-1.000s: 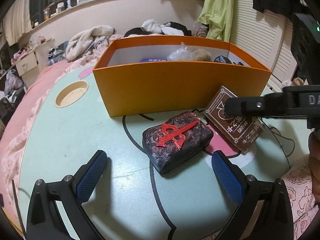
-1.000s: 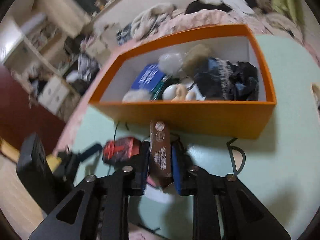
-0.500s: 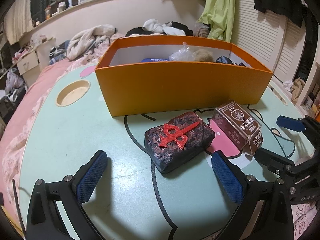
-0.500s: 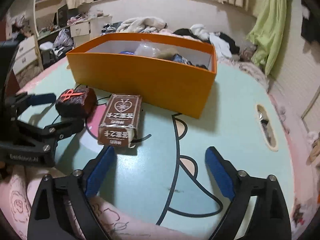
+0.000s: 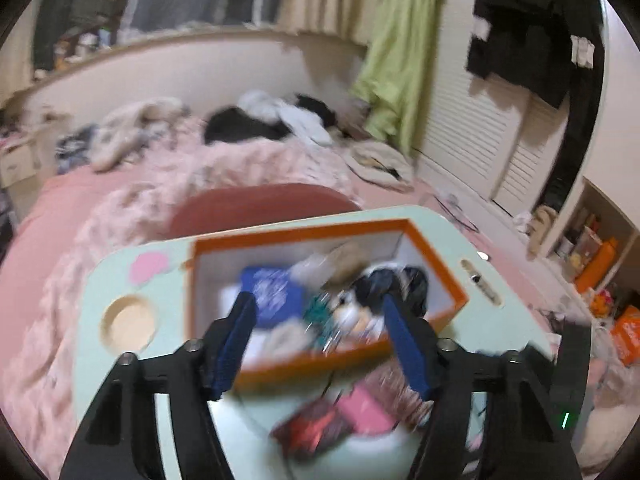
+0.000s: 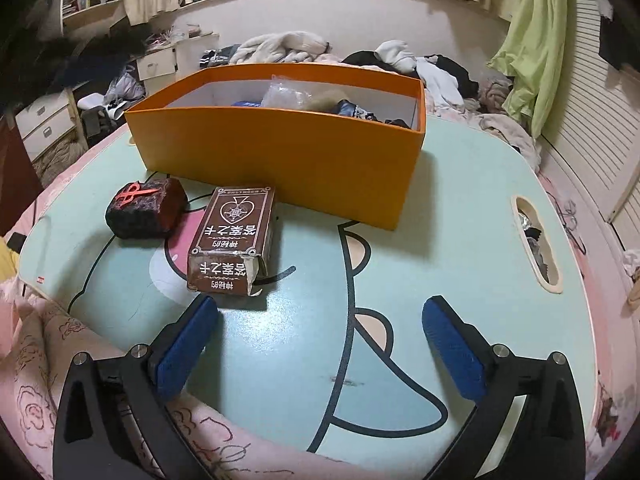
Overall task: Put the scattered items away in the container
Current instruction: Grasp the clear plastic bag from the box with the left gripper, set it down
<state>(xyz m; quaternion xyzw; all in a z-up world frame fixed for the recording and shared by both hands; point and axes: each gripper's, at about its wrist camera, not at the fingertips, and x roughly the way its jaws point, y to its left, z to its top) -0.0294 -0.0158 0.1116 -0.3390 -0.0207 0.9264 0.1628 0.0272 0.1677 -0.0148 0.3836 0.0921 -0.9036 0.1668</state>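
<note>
Right gripper [image 6: 320, 344] is spread wide with nothing between its blue pads, sitting low over the mint-green cartoon-print table [image 6: 460, 208]. The brown cardboard card box with the spade emblem [image 6: 234, 240] lies flat just ahead of the left pad, not between the two, and its far end nearly touches the front wall of the orange rectangular cardboard box [image 6: 280, 152]. The dark lumpy block with the red symbol on top [image 6: 146, 208] sits just left of the card box, also in front of the orange box and well outside the jaws.

Left gripper [image 5: 326, 344] is open too and empty, held up high and looking down into the orange box [image 5: 440, 256]. That view's pretty blurry, but the box is clearly already full of stuff, including a blue packet [image 5: 272, 292] and something dark [image 5: 392, 284]. The dark block [image 5: 312, 428] and card box [image 5: 396, 392] show as smears on the table on the near side of the orange box, under the fingers.
</note>
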